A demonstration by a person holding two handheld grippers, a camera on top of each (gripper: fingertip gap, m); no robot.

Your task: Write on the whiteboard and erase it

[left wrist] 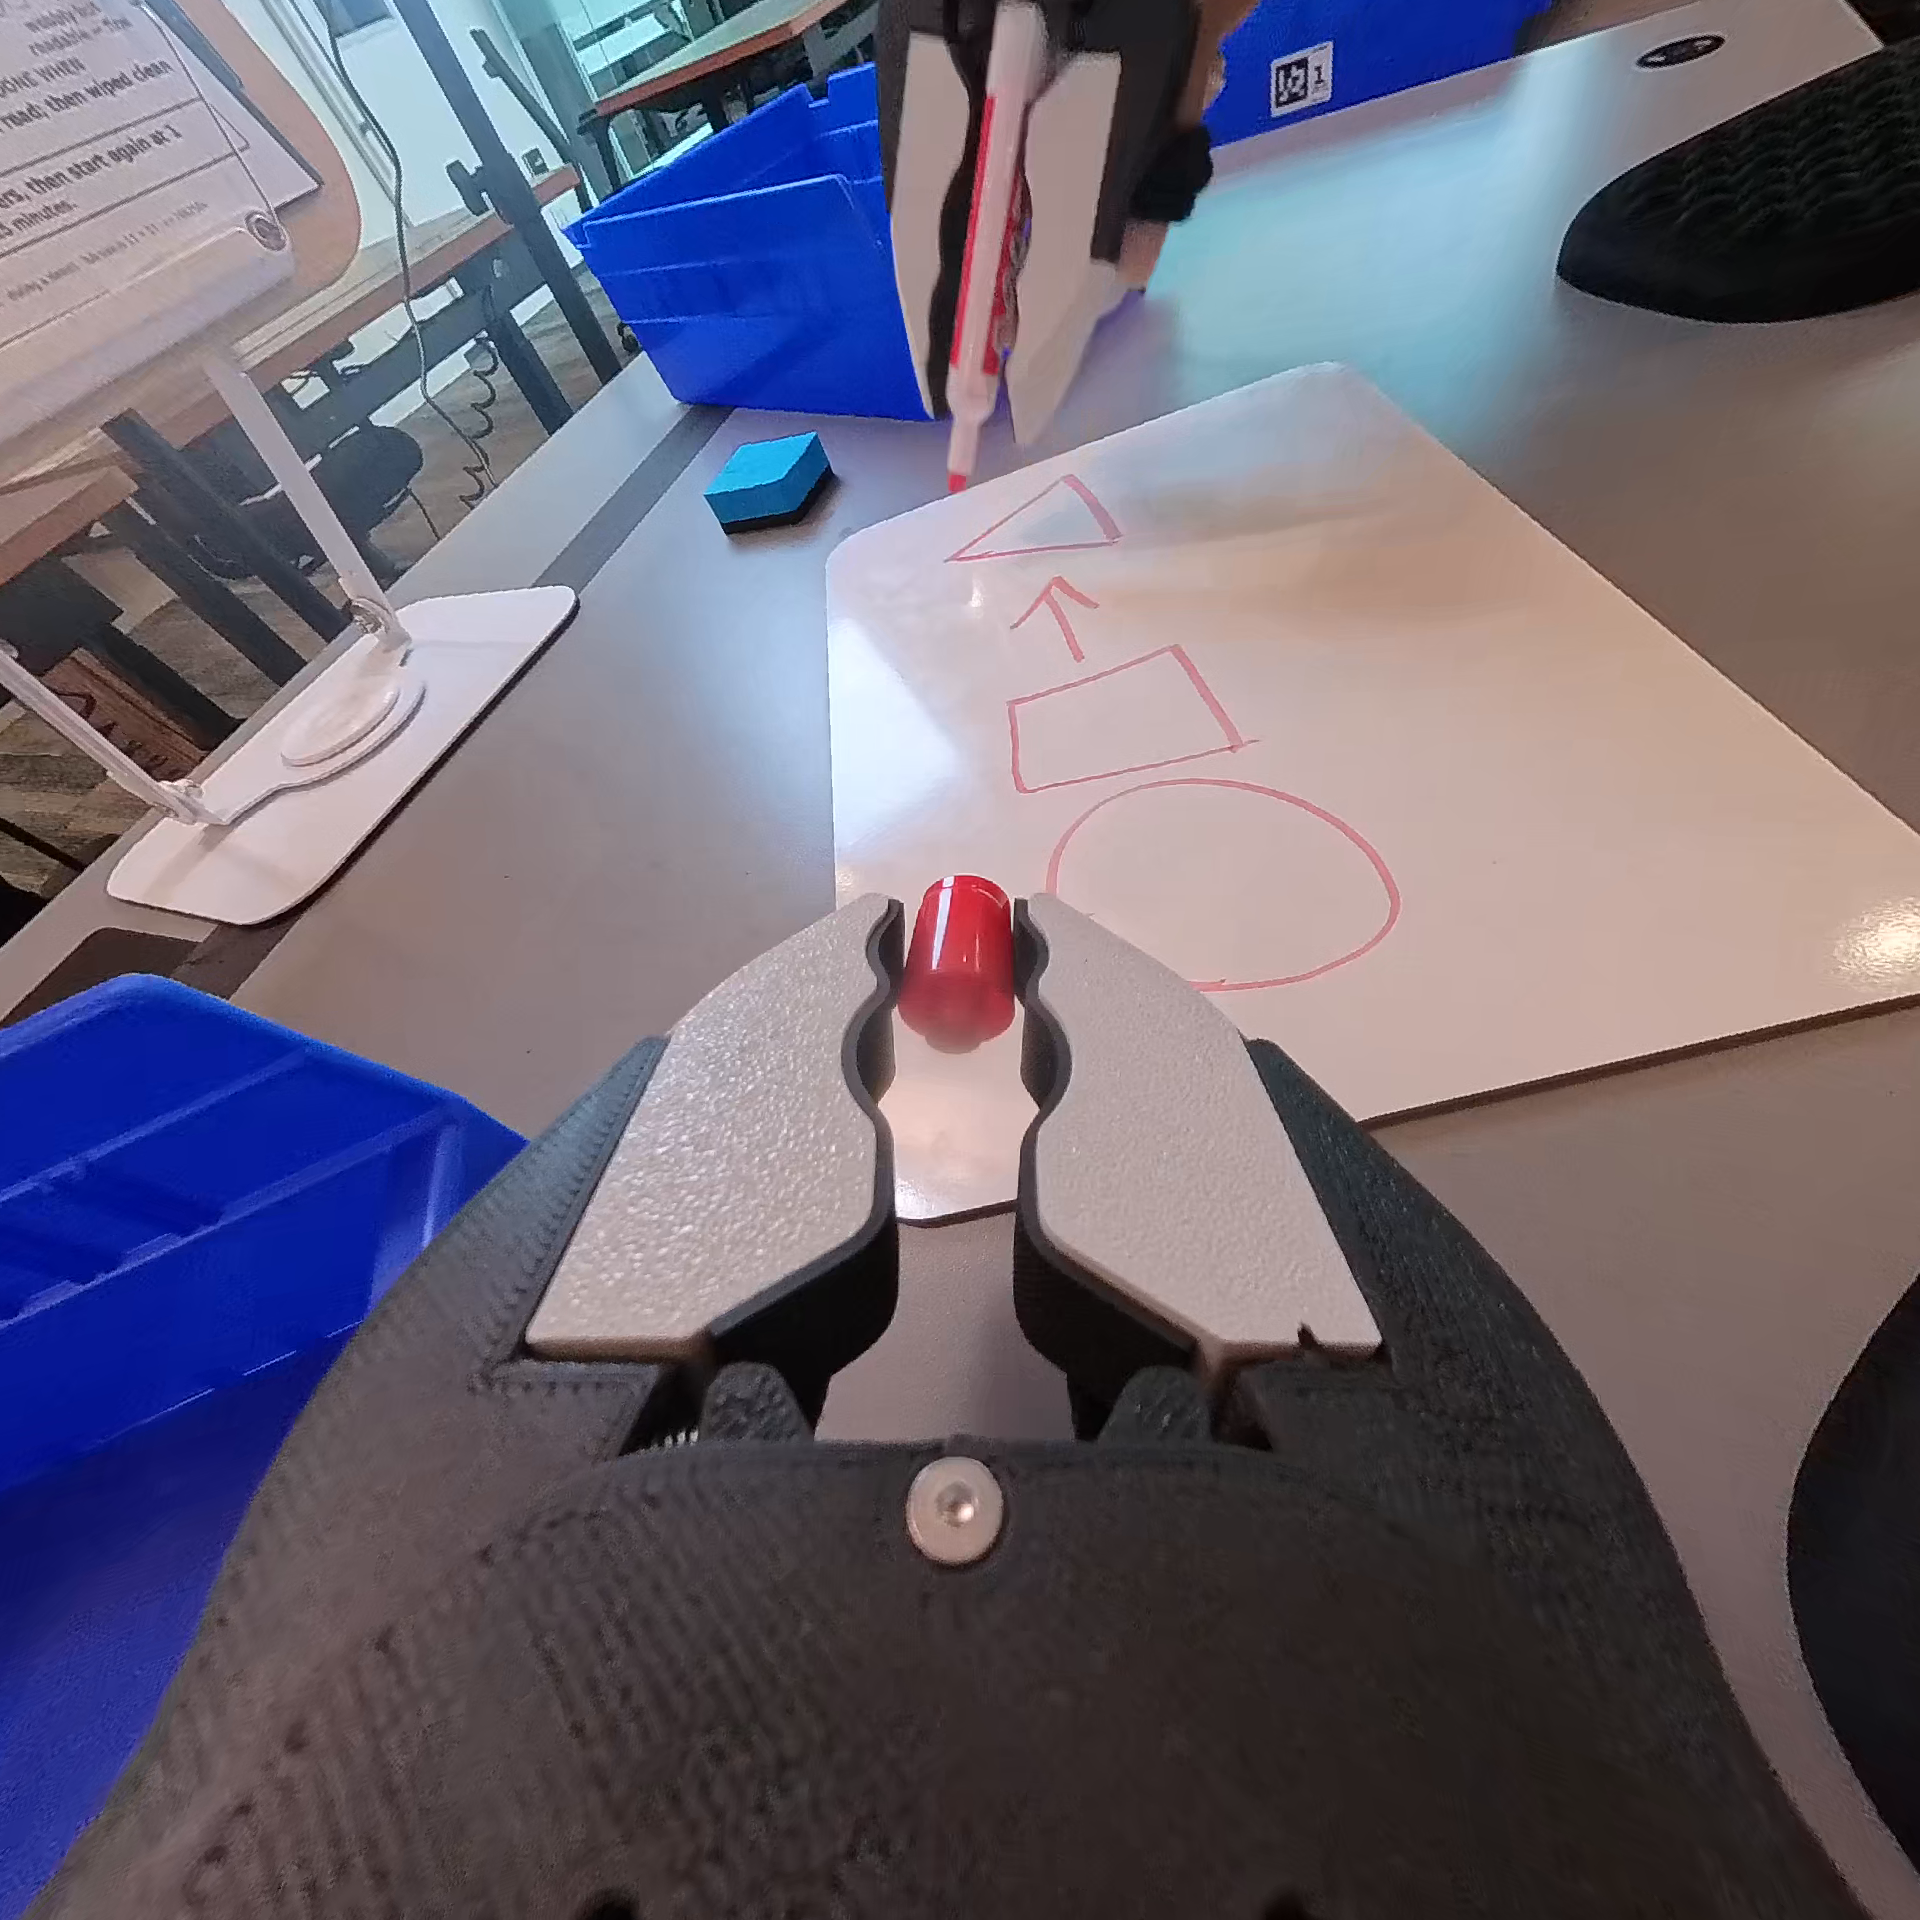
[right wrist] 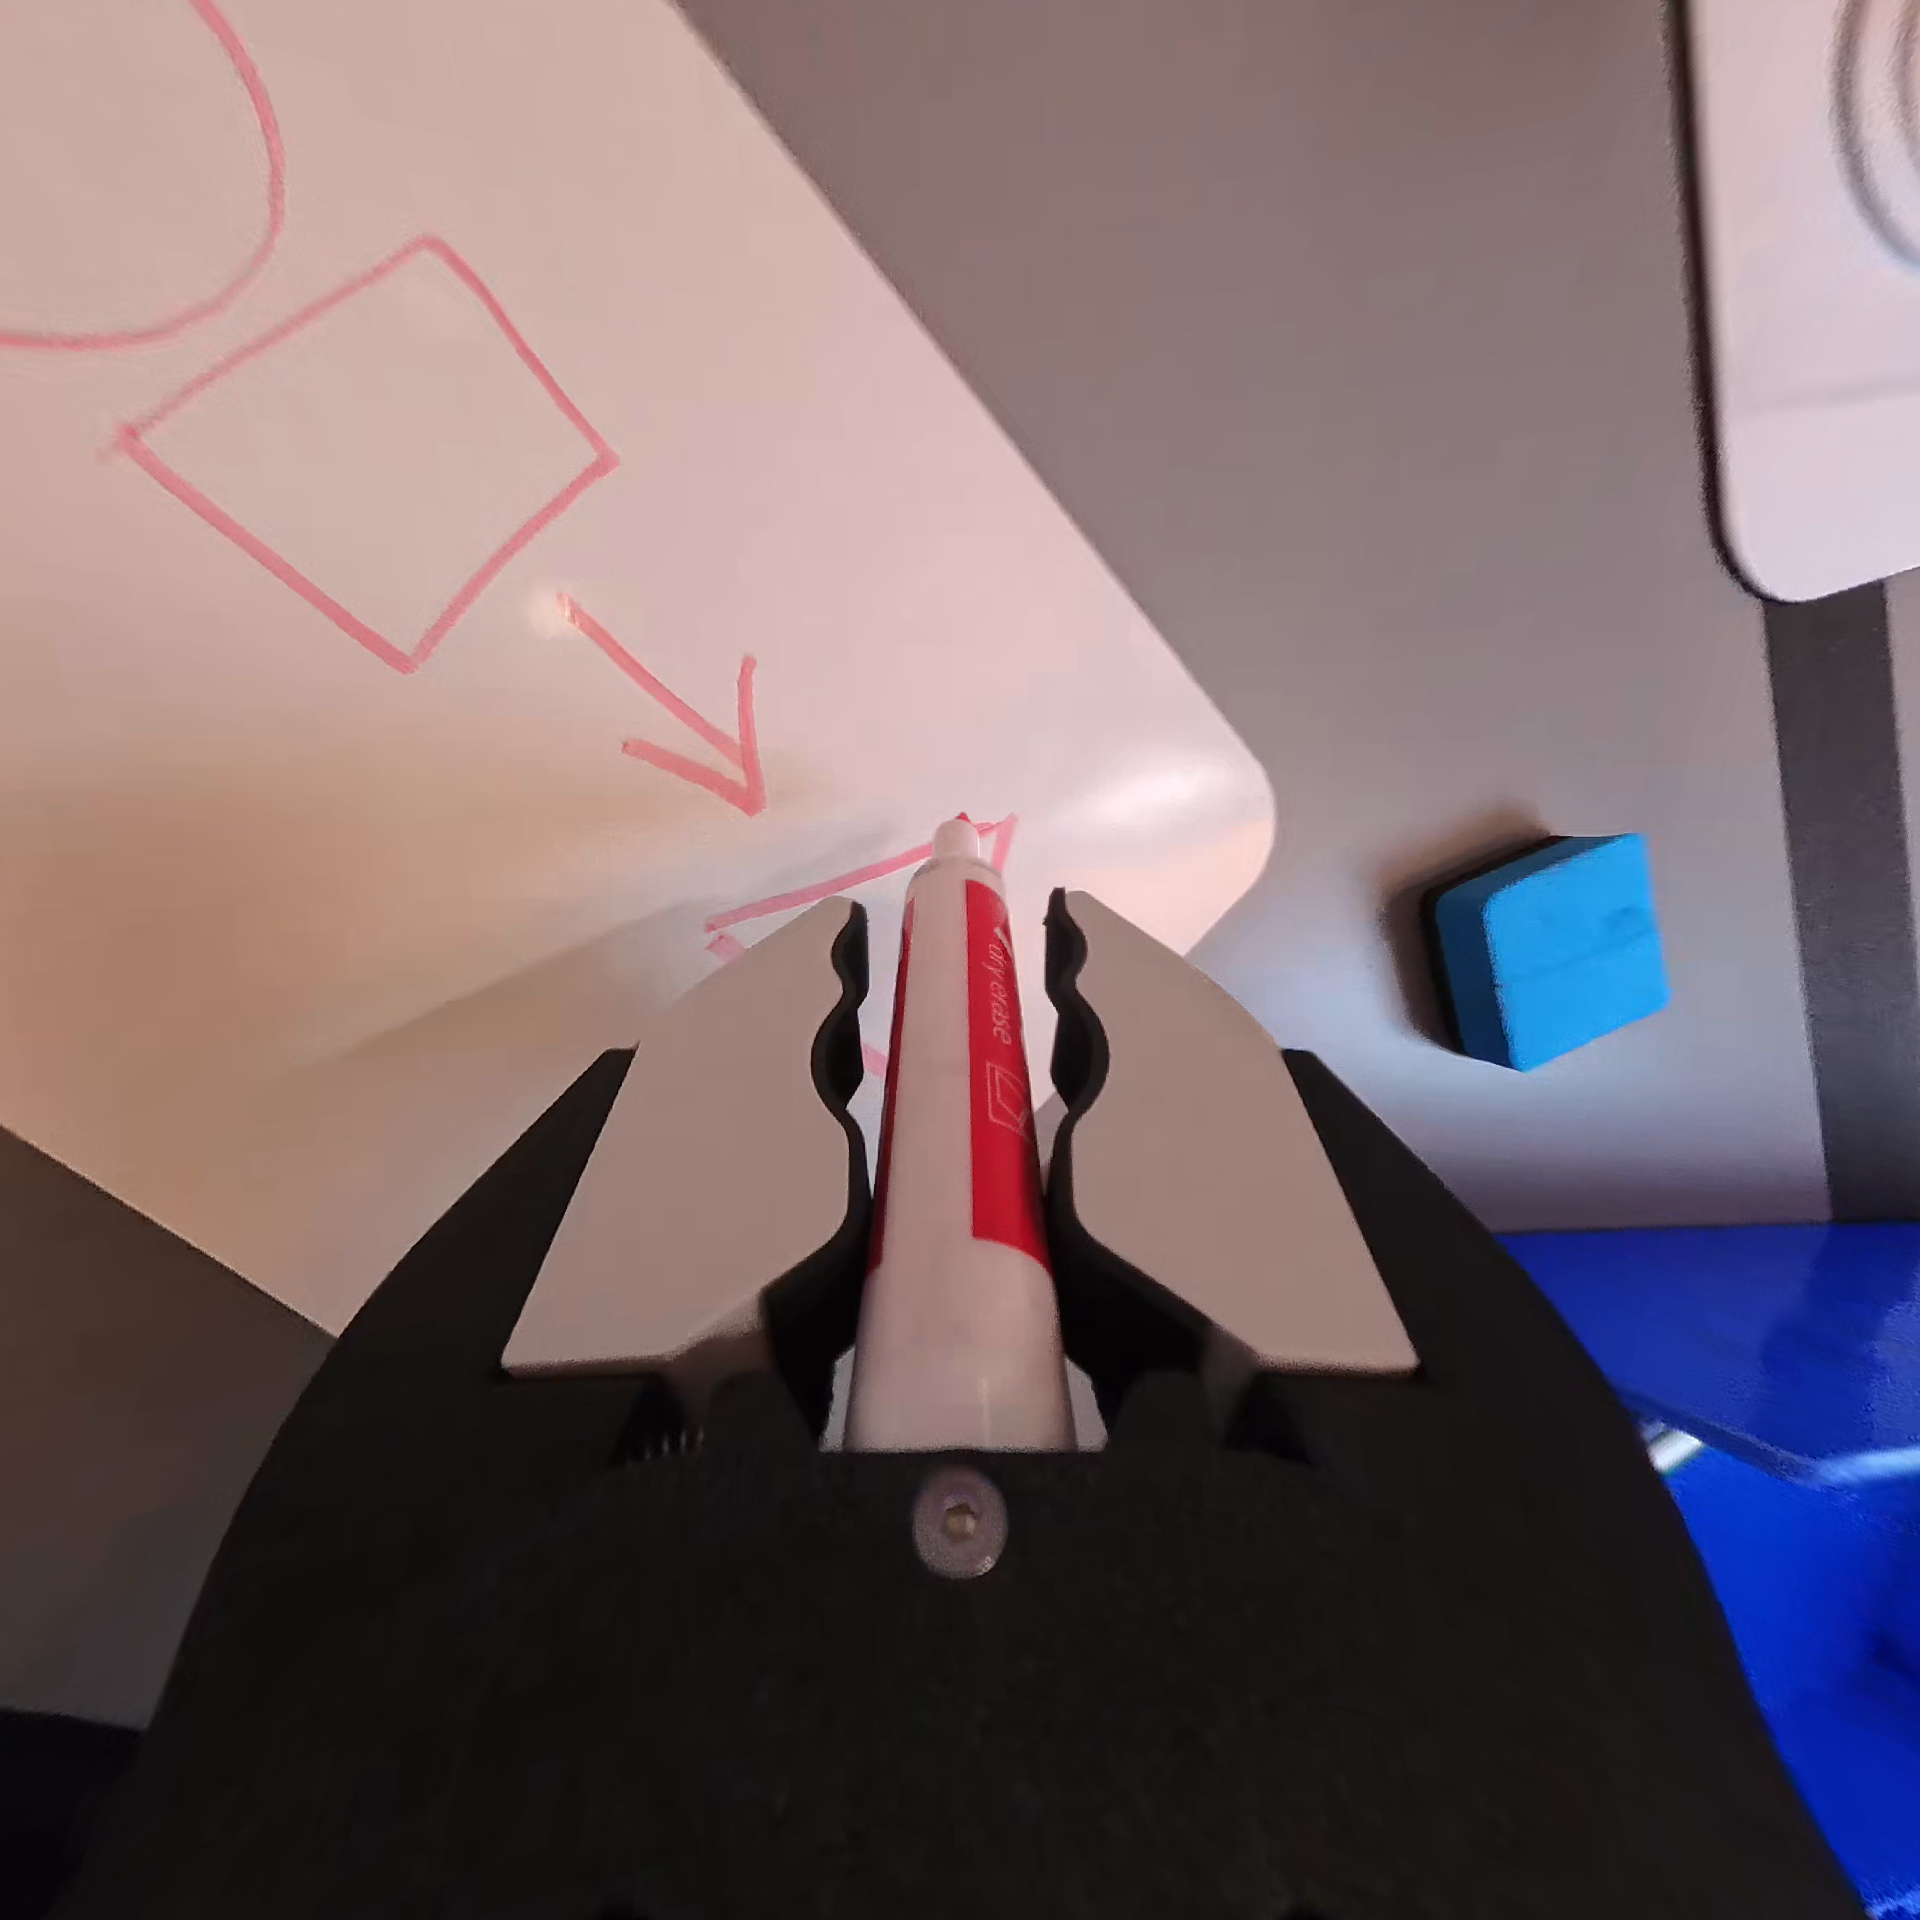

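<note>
Holding a red marker (right wrist: pixel 961 1122), the right tongs (right wrist: pixel 956 914) point its tip down near the triangle on the whiteboard (left wrist: pixel 1507 727). The left tongs (left wrist: pixel 958 914) squeeze the red cap (left wrist: pixel 956 961) over the board's near edge. A blue eraser (left wrist: pixel 769 480) sits on the table (left wrist: pixel 623 831) beside the board.

The triangle (right wrist: pixel 914 883) sits half hidden behind the marker (right wrist: pixel 961 1143) — the circle (right wrist: pixel 156 208) cut off.
</note>
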